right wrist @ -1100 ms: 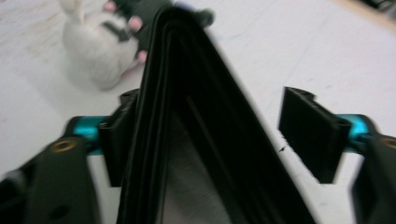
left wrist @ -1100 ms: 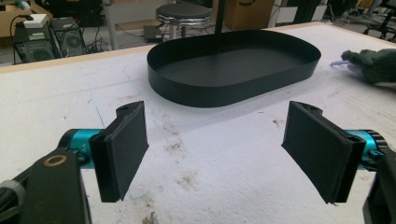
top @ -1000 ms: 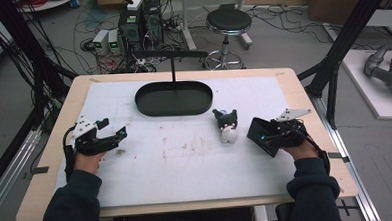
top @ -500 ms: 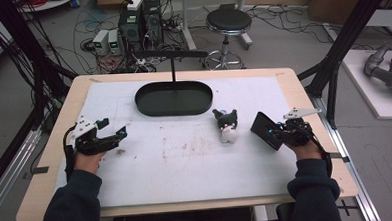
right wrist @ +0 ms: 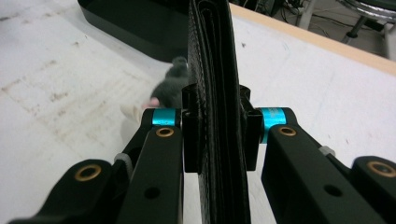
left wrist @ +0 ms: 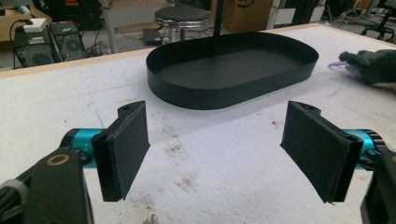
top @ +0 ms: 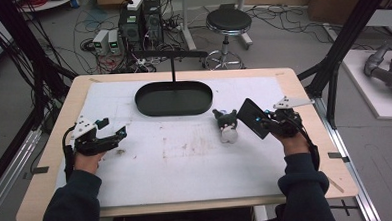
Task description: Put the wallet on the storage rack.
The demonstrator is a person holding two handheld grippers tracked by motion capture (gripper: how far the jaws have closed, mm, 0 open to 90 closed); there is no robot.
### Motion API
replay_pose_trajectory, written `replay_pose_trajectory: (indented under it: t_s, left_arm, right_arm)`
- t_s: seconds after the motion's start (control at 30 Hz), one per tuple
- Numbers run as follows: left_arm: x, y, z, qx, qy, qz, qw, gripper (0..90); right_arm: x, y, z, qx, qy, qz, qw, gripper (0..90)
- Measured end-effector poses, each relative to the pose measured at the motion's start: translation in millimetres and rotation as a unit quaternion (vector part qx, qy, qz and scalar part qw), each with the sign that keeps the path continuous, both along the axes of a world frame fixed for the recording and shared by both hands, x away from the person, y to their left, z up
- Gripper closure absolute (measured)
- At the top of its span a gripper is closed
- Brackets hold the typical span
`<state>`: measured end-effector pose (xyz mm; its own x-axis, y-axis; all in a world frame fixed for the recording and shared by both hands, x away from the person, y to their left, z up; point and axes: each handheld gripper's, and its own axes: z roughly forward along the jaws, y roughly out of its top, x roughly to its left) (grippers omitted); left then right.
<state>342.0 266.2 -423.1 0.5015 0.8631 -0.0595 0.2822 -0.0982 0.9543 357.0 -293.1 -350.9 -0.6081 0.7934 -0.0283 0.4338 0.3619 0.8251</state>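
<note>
A wide white-covered wooden surface (top: 186, 161) carries everything. At its far middle sits a black oval metal tray (top: 173, 98), with a thin black upright post (top: 173, 71) rising at the tray's far rim. Right of the tray and nearer the person lies a small grey-and-white plush toy (top: 227, 127). Just right of the toy, raised off the surface, a flat black leather wallet (top: 253, 119) stands on edge between the pads of the right claw (top: 264, 123). Well apart, at the left side, the left claw (top: 116, 134) rests low over the surface, nothing between its parted jaws. Behind the surface, on the floor, stands a round black stool (top: 228, 22).
</note>
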Motion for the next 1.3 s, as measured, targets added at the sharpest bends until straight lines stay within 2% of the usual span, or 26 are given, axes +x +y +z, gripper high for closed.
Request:
replay_pose_trajectory:
  t_s: [0.1,0.2,0.4,0.43,0.47,0.53,0.6,0.63,0.77,0.83,0.93,0.97,1.0,1.07,1.3]
  left_arm:
    - [0.4,0.4,-0.3,-0.002,0.001,-0.001,1.0,22.7]
    - [0.8,0.5,-0.5,-0.005,-0.001,-0.003,1.0,22.7]
    - [0.5,-1.0,-0.2,-0.002,-0.003,-0.007,1.0,22.7]
    - [0.5,-0.8,-0.3,-0.005,-0.004,-0.007,1.0,22.7]
    - [0.5,-0.8,-0.3,-0.005,-0.004,-0.007,1.0,22.7]
    - [0.6,0.1,-0.2,-0.006,-0.004,-0.007,1.0,22.7]
    - [0.6,0.0,-0.2,-0.007,-0.004,-0.007,0.9999,22.7]
    - [0.6,0.0,-0.3,-0.007,-0.004,-0.007,0.9999,22.7]
    - [0.4,0.0,-0.1,-0.007,-0.005,-0.009,0.9999,22.7]
    - [0.3,0.3,0.0,-0.009,-0.004,-0.007,0.9999,22.7]
    - [0.4,0.8,0.0,-0.008,-0.005,-0.006,0.9999,22.7]
    - [0.4,0.7,0.0,-0.008,-0.005,-0.006,0.9999,22.7]
    - [0.4,0.6,0.0,-0.008,-0.005,-0.006,0.9999,22.7]
    - [0.4,0.7,0.0,-0.009,-0.005,-0.007,0.9999,22.7]
    - [0.4,1.0,0.2,-0.01,-0.006,-0.007,0.9999,22.7]
  right_arm:
    - [5.4,6.5,3.3,-0.002,-0.001,0.002,1.0,77.0]
    - [17.4,20.2,10.9,-0.006,-0.003,0.009,0.9999,77.0]
    - [35.8,40.3,21.7,0.009,-0.008,0.023,0.9997,77.0]
    - [44.6,50.0,25.4,0.011,-0.009,0.03,0.9994,77.1]
    - [44.6,50.0,25.4,0.011,-0.009,0.03,0.9994,77.1]
    - [56.2,66.4,30.3,0.009,-0.011,0.04,0.9991,77.1]
    - [60.2,71.7,31.6,0.007,-0.015,0.045,0.9989,77.1]
    - [69.4,82.9,32.8,0.014,-0.014,0.052,0.9985,77.1]
    - [81.3,95.9,33.3,0.013,-0.009,0.055,0.9983,77.1]
    - [91.8,109.6,32.5,0.014,-0.01,0.062,0.998,77.1]
    - [97.6,118.3,31.6,0.008,-0.011,0.068,0.9976,77.1]
    - [102.5,127.5,31.1,0.005,-0.008,0.074,0.9972,77.1]
    - [102.5,127.5,31.1,0.005,-0.008,0.074,0.9972,77.1]
    - [107.5,138.9,29.6,0.005,-0.014,0.078,0.9968,77.1]
    - [119.2,157.8,22.6,0.003,-0.006,0.086,0.9963,77.1]
